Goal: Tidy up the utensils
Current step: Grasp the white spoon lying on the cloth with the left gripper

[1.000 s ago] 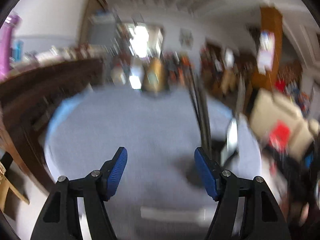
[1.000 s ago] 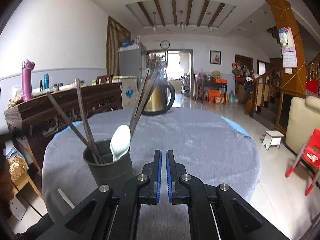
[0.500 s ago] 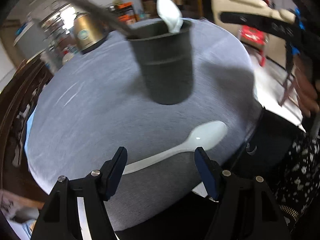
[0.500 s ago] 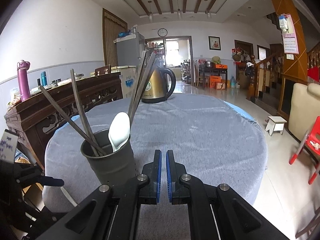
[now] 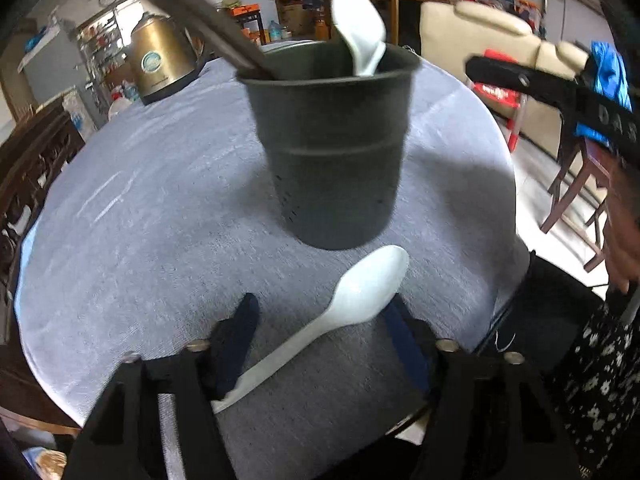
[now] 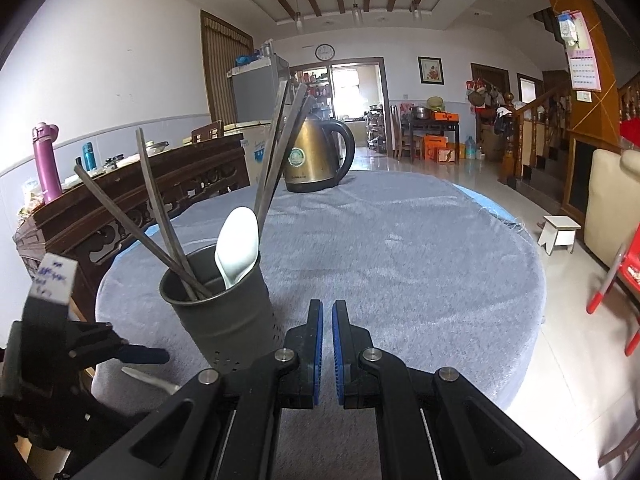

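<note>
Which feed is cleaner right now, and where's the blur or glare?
Right wrist view: sharp, fisheye-bent, bright doorway washed out. Left wrist view: motion-smeared, worst on the left gripper whose jaws are closing around the loose white spoon; dark utensil cup casts soft shadows on the grey tablecloth.

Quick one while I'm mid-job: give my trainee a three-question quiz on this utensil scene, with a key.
1. True or false: a white spoon lies flat on the grey tablecloth between the fingers of the left claw.
2. What stands in the dark utensil cup now? A) only chopsticks B) chopsticks and a white spoon C) forks
3. Fill in: the right claw is ____ and holds nothing.

Key: 1 true; 2 B, the chopsticks and a second spoon stand in it; 3 shut.
</note>
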Tool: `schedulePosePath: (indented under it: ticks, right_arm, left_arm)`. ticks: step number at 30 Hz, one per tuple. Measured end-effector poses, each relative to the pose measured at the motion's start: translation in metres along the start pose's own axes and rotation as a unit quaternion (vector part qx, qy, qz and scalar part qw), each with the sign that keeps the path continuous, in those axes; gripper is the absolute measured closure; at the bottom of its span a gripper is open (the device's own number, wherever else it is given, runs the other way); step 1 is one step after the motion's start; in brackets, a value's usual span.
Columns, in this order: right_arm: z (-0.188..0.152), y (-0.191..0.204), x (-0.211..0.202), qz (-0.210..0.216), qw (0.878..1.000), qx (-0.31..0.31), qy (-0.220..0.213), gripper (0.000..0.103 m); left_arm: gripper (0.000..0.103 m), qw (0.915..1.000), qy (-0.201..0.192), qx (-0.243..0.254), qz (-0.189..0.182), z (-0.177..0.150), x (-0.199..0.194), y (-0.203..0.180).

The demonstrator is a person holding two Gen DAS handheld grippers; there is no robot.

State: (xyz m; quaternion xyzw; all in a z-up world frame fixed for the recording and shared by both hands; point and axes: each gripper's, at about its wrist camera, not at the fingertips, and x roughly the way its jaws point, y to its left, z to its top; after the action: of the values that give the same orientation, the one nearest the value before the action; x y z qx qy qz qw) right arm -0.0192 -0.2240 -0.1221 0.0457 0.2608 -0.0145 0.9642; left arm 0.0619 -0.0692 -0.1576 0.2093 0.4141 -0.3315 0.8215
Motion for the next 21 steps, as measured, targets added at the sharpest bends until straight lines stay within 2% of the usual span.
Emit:
schedulePosePath:
  ticks: [2,4,8,12,15,16,17,18,19,20,21]
  right_arm:
    - [0.0,0.0,0.001,0.001,1.0,0.0,0.002,0.097]
    - [-0.001,0.0,0.001,0.002,1.0,0.001,0.005,0.097]
    - [-0.002,0.0,0.002,0.003,1.0,0.005,0.009,0.097]
    - [-0.002,-0.001,0.004,0.007,1.0,0.012,0.016,0.097]
    - [-0.002,-0.002,0.005,0.009,1.0,0.016,0.019,0.097]
    - [-0.003,-0.003,0.005,0.01,1.0,0.017,0.019,0.097]
    - [-0.002,-0.003,0.004,0.009,1.0,0.017,0.018,0.097]
    - [-0.002,-0.004,0.003,0.009,1.0,0.017,0.018,0.097]
    - [-0.002,-0.005,0.003,0.01,1.0,0.019,0.019,0.097]
    - [-0.002,-0.006,0.003,0.014,0.999,0.021,0.022,0.097]
    - [-0.002,-0.007,0.005,0.02,0.999,0.025,0.027,0.097]
  left_arm:
    - [0.054,0.9999,0.0,-0.013,-0.009,0.001,0.001,0.005]
    - [0.054,0.9999,0.003,-0.015,-0.002,0.004,0.002,0.003]
    - [0.044,0.9998,0.015,-0.006,0.015,0.011,0.005,-0.007]
    - [0.043,0.9999,0.009,-0.01,0.01,0.019,0.002,-0.012]
    - [0.043,0.9993,0.017,-0.017,0.028,0.025,0.011,-0.013]
    - [0.046,0.9991,0.019,-0.023,0.029,0.028,0.014,-0.012]
    - [0.061,0.9989,0.019,-0.034,0.026,0.027,0.016,-0.01]
    - [0.07,0.9987,0.016,-0.046,0.015,0.026,0.016,-0.008]
    - [0.076,0.9983,0.014,-0.056,0.009,0.025,0.015,-0.006]
    - [0.087,0.998,0.012,-0.06,0.016,0.024,0.015,-0.005]
    - [0.092,0.998,0.008,-0.059,0.021,0.025,0.014,-0.004]
